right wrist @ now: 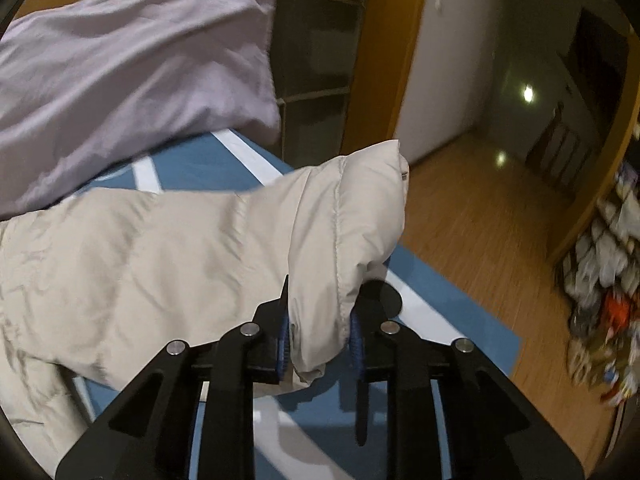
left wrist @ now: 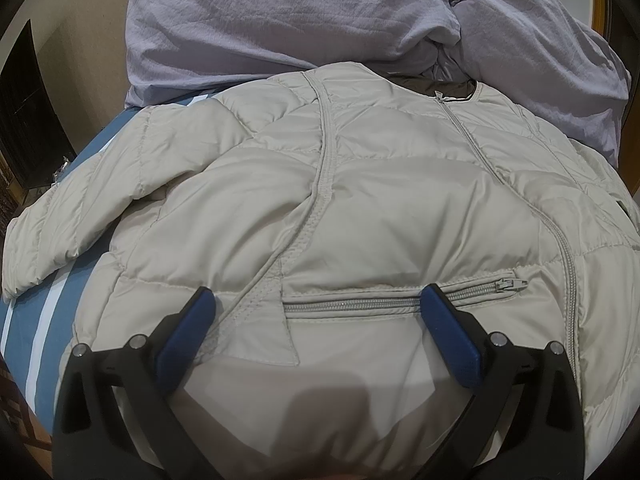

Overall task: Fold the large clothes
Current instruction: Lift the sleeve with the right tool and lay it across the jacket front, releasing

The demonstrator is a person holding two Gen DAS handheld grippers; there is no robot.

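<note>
1. Pale beige quilted puffer jacket point(left wrist: 360, 184): smooth, slightly glossy shell, puffy diamond-stitched panels, a grey centre zip and a grey horizontal pocket zip point(left wrist: 400, 300); spread front-up across a blue bedsheet with white stripes point(left wrist: 52, 304).
2. Beyond the jacket's collar, a rumpled lilac duvet point(left wrist: 280, 20), matte and finely creased.
3. Left gripper point(left wrist: 316, 300), black frame with blue ribbed pads: jaws spread wide over the jacket's lower front, straddling the pocket zip, clamping nothing; contact of the tips with the cloth hard to judge.
4. Right gripper point(right wrist: 320, 336), same build: jaws drawn close together, pinching the cuff end of the jacket's beige sleeve point(right wrist: 344, 232), with a bunched fold squeezed between the blue pads point(right wrist: 282, 344).
5. Sleeve rising from the jacket, past the sheet's edge, above a wooden floor point(right wrist: 480, 232).
6. Right edge of the right wrist view smeared by blur; colourful clutter point(right wrist: 608, 288) there unreadable. Jacket hem cut off below the left gripper.
</note>
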